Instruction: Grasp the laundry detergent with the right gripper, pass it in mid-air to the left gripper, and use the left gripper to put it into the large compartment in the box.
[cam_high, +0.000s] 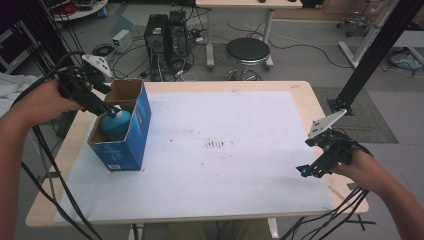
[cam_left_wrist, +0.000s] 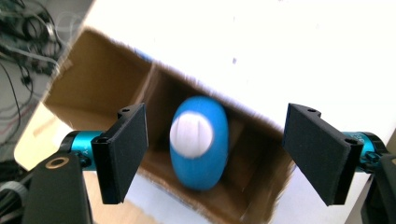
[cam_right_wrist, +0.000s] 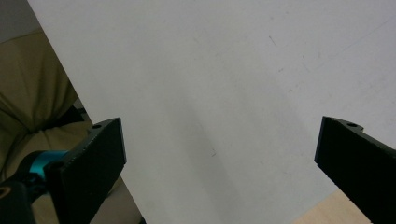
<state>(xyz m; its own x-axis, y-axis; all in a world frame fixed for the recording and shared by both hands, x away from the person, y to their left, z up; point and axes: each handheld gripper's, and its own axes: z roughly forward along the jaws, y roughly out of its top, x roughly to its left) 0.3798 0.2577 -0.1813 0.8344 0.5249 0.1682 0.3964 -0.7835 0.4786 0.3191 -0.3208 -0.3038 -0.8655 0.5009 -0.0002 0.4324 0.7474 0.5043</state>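
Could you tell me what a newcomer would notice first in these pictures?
Most striking is the blue bottle with its white cap, standing inside the open blue cardboard box at the table's left. The left gripper hovers right above it, jaws open and apart from the bottle. At the table's right edge the right gripper hangs open over the white mat.

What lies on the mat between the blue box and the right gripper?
In the high view, only bare white mat, faintly smudged near its middle, separates the blue box from the right gripper.
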